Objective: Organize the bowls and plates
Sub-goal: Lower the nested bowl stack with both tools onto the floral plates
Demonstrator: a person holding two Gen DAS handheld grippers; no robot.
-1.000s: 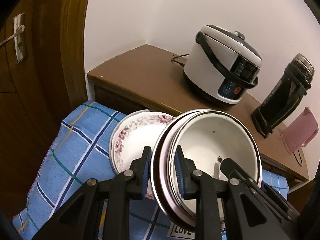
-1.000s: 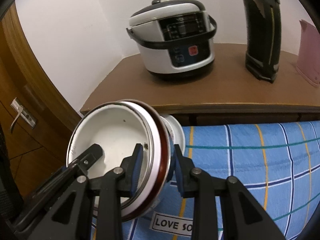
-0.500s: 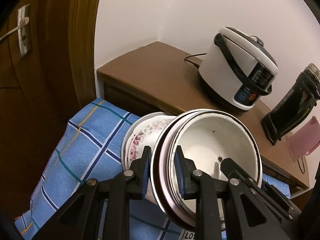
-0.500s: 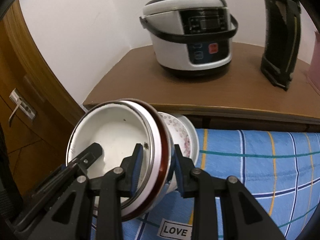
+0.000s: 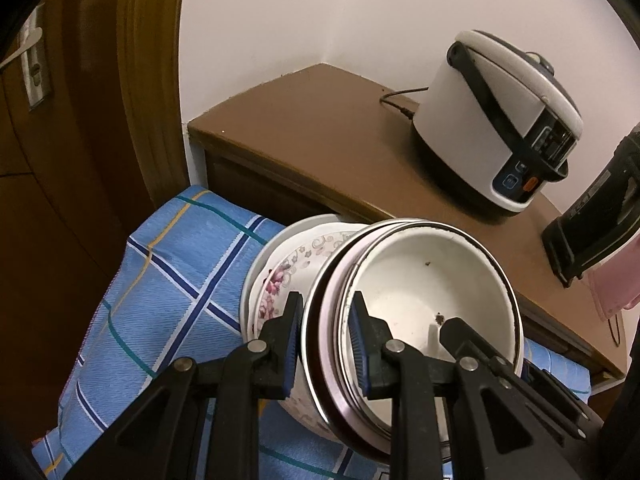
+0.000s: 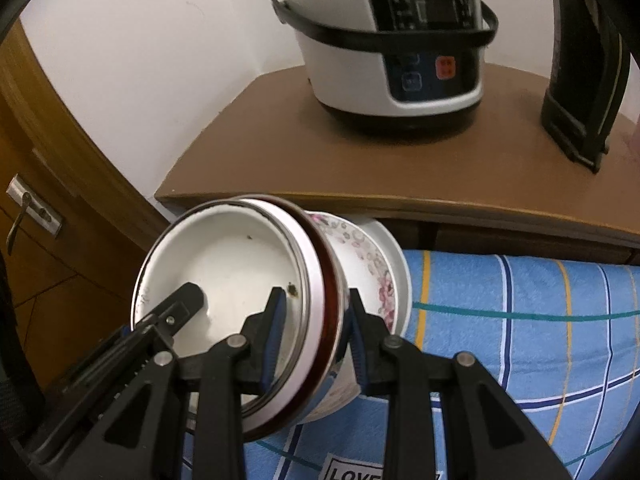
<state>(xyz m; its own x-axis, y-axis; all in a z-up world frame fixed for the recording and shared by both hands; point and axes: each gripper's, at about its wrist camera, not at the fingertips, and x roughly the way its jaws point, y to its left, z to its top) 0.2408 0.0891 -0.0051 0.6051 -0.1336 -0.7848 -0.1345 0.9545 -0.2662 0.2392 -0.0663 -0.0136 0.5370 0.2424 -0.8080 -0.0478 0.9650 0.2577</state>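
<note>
A stack of nested bowls (image 5: 420,292) is held up between the two hand-held grippers, tilted so its open mouth faces back toward both cameras. The left hand-held gripper (image 5: 324,344) is clamped on the left side of the stacked rims; the right hand-held gripper (image 6: 314,340) is clamped on the right side of the same rims. In each case one finger sits inside the white inner bowl and the other outside the dark red outer rim.

Directly behind the held stack, and seemingly touching it, a flowered plate (image 5: 288,276) is seen lying on a wider white plate (image 6: 396,264), both low over the blue checked cloth (image 5: 168,280).

Key relation, as judged: the plates lie straight ahead of and just below the stack, between the two grippers, so neither arm is the nearer. The stack's axis runs forward and down toward the plate centre, so the coming move would probably be a lowering and levelling onto the flowered plate.

Beyond, on a higher brown surface (image 5: 320,128), a rice cooker (image 6: 392,40) and a black jug (image 6: 584,60) stand well apart from the work.

Hidden or unclear:
- The number of bowls in the stack cannot be counted with certainty; at least three rims are seen.
- The base of the stack and any contact with the plate are covered.
- The near edge of the plates is masked by the grippers.
- What carries the cloth is not shown.
</note>
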